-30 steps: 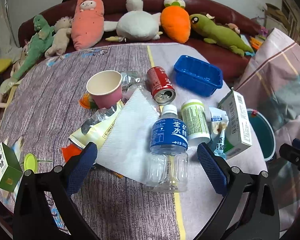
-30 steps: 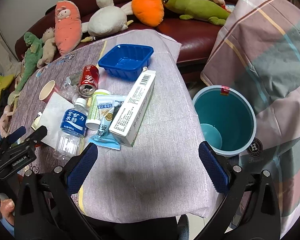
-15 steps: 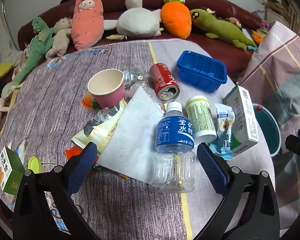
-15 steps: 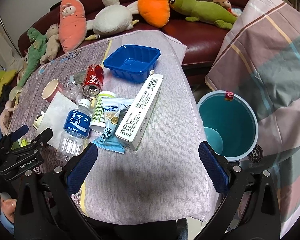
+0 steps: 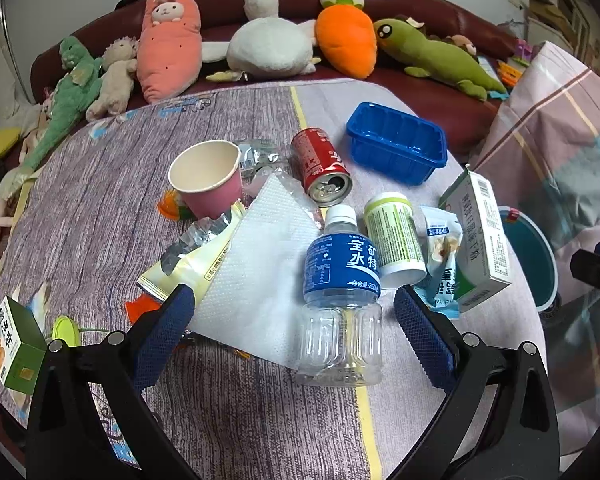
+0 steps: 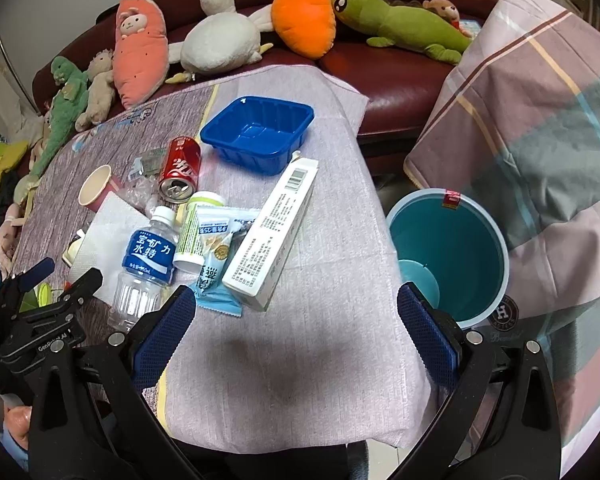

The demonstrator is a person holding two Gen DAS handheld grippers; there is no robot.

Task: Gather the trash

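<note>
Nothing collected yet, by the look of it: teal plastic bin (image 6: 452, 256) standing on the floor just off the worktop's (image 6: 332, 248) right edge, only a teal disc showing inside. Left tongs (image 5: 294, 316) spread wide, holding nothing, hovering above the clear plastic water bottle with the blue label (image 5: 342, 276), which lies on its side with its white cap pointing away, partly on the white paper napkin (image 5: 260, 256). Right tongs (image 6: 296, 322) also spread wide and empty, over bare cloth, between the long white cardboard box (image 6: 276, 232) and the bin.

Likely step: lowering the left tongs onto the bottle. Best taken across the labelled waist rather than the ribbed lower half, which looks thin and apt to buckle or squirt out. Worth straddling the bottle squarely, one pad on each flank, clear of the napkin edge underneath and of the white jar with the green label (image 5: 394, 236) lying just beside it. Firm but not crushing squeeze; straight lift before swinging right toward the bin. Alternatively, box for the right tongs, being nearest the bin.
</note>
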